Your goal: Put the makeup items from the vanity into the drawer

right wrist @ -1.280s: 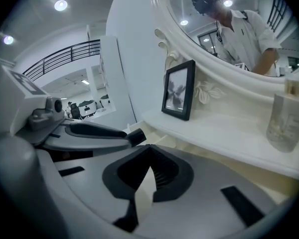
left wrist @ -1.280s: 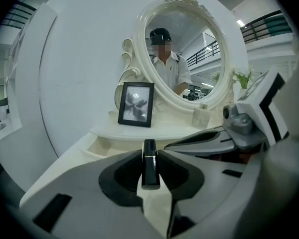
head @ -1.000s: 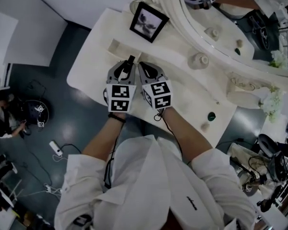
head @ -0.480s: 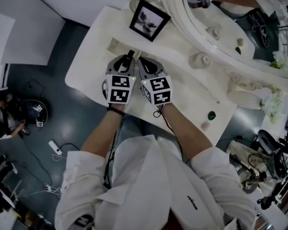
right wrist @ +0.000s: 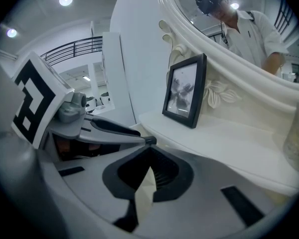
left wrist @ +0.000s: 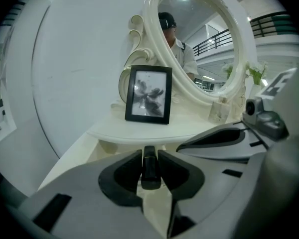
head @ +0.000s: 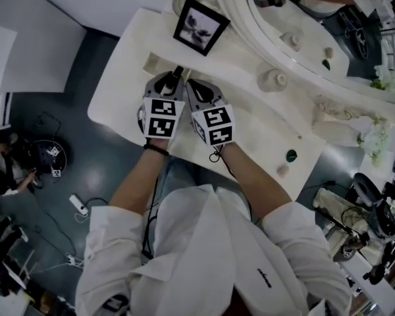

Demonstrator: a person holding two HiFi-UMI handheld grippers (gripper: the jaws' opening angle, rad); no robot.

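Observation:
A slim dark makeup tube [left wrist: 149, 166] stands between the pads of my left gripper [left wrist: 149, 156], which is shut on it. In the head view the left gripper [head: 177, 79] holds the tube [head: 179, 73] just short of a small open drawer [head: 150, 62] sunk into the white vanity [head: 118, 91]. My right gripper [head: 192, 85] hangs close beside the left one. Its jaws meet at the tip in the right gripper view [right wrist: 149, 152], with nothing between them. A small green round item [head: 291, 156] and a small beige item [head: 283, 170] lie at the vanity's right end.
A black picture frame [head: 199, 26] stands on the raised shelf behind the drawer, under the big oval mirror [head: 329, 25]. A pale jar [head: 272, 80] sits on the shelf to the right, and white flowers [head: 375, 140] at the far right. Cables lie on the dark floor [head: 52, 196].
Both grippers have moved together a little toward the back of the vanity, nearer the drawer. The left gripper's hold on the tube is unchanged.

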